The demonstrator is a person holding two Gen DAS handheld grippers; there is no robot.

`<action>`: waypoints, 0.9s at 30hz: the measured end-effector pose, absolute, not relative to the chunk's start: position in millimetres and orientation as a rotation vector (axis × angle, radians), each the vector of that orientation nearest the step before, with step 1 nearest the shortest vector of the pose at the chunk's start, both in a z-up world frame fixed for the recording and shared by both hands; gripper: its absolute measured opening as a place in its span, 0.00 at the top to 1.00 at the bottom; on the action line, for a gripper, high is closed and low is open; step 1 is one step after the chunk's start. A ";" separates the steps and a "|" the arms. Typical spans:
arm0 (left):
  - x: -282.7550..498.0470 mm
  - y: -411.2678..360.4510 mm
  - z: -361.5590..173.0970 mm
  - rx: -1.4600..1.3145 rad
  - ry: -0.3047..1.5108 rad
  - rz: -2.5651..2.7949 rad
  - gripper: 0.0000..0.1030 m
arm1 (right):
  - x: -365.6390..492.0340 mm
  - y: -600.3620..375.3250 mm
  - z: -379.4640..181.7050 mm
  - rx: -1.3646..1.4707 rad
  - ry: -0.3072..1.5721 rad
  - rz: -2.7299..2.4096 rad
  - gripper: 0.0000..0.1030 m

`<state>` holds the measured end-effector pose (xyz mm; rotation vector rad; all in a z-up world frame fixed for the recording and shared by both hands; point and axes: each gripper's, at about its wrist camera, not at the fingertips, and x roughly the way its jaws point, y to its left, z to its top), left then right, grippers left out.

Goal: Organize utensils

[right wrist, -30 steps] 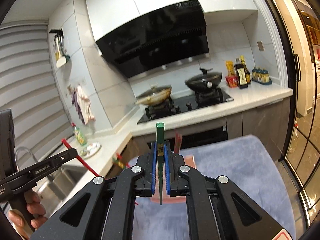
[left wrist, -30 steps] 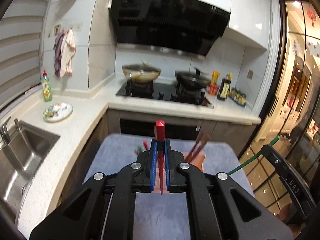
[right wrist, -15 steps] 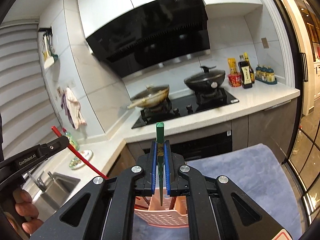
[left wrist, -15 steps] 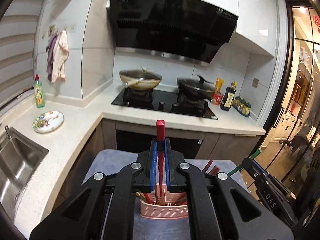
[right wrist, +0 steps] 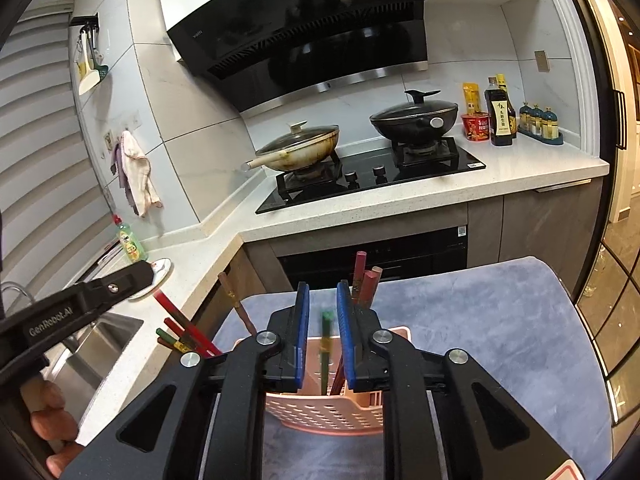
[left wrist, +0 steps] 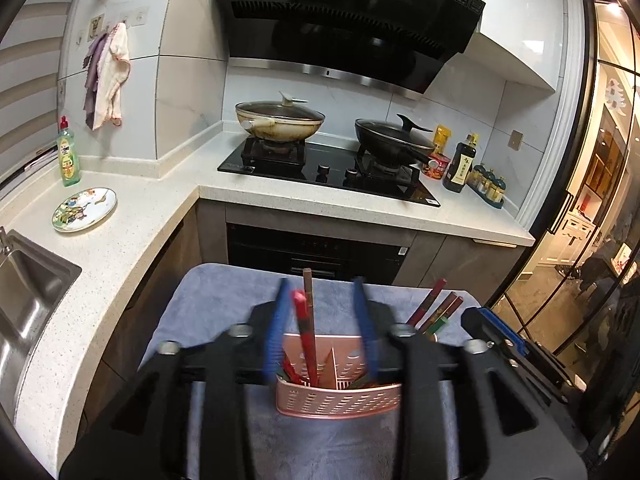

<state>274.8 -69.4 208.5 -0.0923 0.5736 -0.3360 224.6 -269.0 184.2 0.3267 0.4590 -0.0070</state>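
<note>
A pink perforated utensil basket (left wrist: 338, 404) is standing on a blue-grey cloth (left wrist: 224, 296) spread over the table, and everything else is best placed against it. The left gripper (left wrist: 320, 328) is hovering right above the basket with its blue pads (left wrist: 276, 328) spread apart; its jaws have just been opening, and a red chopstick (left wrist: 301, 320) is leaning loose between them, its lower end down inside the basket's left compartment beside a brown chopstick (left wrist: 308, 304). The right gripper (right wrist: 323, 332) is hanging over the same basket (right wrist: 320, 416); its jaws have just been parting too, standing a little way open, with a blurred green chopstick (right wrist: 326, 344) between them touching neither pad, its tip going into the basket. More red and brown chopsticks (right wrist: 366, 284) are sticking up from the basket's far side. A hand (right wrist: 48, 420) is gripping the left tool's handle.
</note>
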 end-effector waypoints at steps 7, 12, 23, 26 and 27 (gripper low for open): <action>255.7 -64.2 211.9 -0.054 0.541 -0.293 0.36 | 202.2 -261.5 191.7 0.282 0.455 0.016 0.63; 231.6 -63.6 212.2 0.006 0.522 -0.267 0.23 | 181.6 -252.1 190.0 0.232 0.484 0.008 0.52; 200.9 -50.4 192.6 0.089 0.609 -0.186 0.14 | 149.7 -229.6 174.2 0.179 0.615 -0.030 0.52; 199.3 -43.0 184.7 0.098 0.641 -0.153 0.13 | 143.8 -224.8 165.4 0.183 0.650 -0.038 0.52; 199.4 -40.4 182.4 0.096 0.650 -0.146 0.12 | 142.3 -222.6 163.0 0.184 0.659 -0.040 0.52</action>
